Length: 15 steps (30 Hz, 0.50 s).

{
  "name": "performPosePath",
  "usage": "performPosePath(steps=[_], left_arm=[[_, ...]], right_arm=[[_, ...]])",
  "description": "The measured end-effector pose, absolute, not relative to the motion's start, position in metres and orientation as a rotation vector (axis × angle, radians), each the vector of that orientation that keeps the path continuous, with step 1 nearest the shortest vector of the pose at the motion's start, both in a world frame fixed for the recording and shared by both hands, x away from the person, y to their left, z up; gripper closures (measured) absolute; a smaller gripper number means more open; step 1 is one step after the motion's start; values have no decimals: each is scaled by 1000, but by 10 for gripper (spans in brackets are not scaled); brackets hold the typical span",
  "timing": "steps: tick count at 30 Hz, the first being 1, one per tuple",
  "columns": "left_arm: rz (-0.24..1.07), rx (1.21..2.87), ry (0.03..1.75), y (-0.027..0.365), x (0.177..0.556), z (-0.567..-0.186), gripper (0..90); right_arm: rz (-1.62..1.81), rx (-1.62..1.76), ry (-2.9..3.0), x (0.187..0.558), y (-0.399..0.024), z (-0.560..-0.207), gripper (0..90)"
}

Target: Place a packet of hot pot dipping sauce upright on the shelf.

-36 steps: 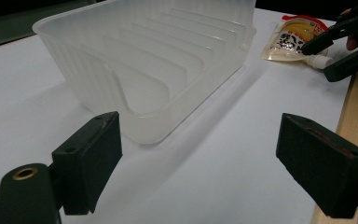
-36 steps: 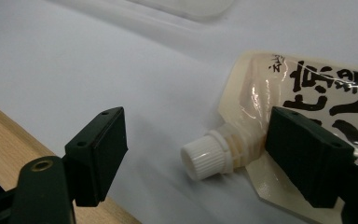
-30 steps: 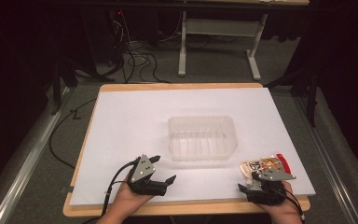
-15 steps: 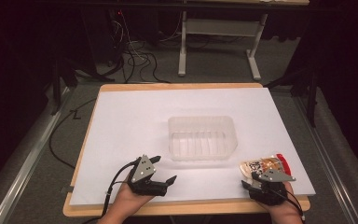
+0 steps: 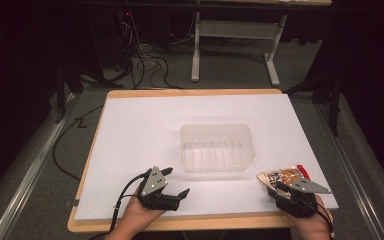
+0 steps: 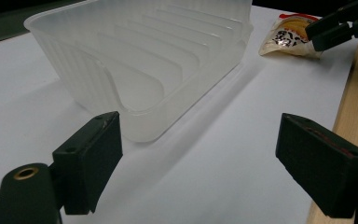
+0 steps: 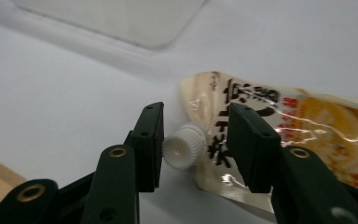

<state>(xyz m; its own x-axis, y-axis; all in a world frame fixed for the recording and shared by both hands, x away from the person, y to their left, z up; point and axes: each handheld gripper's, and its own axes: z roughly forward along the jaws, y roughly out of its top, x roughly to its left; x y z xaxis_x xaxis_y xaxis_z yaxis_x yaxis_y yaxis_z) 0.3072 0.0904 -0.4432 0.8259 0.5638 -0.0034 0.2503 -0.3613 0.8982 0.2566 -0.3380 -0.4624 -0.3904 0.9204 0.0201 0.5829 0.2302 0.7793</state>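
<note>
A yellow-and-white spouted pouch (image 5: 282, 176) lies near the table's front right corner; it is also in the left gripper view (image 6: 286, 37). My right gripper (image 5: 276, 186) is at its near end. In the right gripper view the pouch (image 7: 307, 126) has its white screw cap (image 7: 182, 150) between the jaws of my right gripper (image 7: 193, 144). Those jaws have just been closing; one pad is at the cap, the other stands a little off it over the pouch. My left gripper (image 5: 177, 181) rests open at the front left, nothing between its jaws (image 6: 205, 158).
A clear ribbed plastic container (image 5: 215, 127) stands empty mid-table on the white sheet (image 5: 140, 130), just beyond the left gripper (image 6: 88, 70). The wooden table edge (image 6: 354, 84) runs close to both hands. Cables and a desk frame (image 5: 230, 30) lie on the floor behind.
The right gripper's jaws have drawn closer together around the pouch's cap end. Both hands stay about where they were, and the left gripper is unchanged.
</note>
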Motion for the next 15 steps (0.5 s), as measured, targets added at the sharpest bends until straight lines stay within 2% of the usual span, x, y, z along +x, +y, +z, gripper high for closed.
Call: performPosePath(steps=[9, 11, 15], left_arm=[[377, 1960, 600, 90, 309, -444, 155], [378, 1962, 598, 90, 309, -444, 155], [378, 1961, 595, 91, 308, -443, 155]], right_arm=[[945, 1397, 2100, 261, -343, -470, 653], [948, 1389, 2136, 265, -339, -474, 711], [944, 1382, 2144, 267, -338, -471, 729]])
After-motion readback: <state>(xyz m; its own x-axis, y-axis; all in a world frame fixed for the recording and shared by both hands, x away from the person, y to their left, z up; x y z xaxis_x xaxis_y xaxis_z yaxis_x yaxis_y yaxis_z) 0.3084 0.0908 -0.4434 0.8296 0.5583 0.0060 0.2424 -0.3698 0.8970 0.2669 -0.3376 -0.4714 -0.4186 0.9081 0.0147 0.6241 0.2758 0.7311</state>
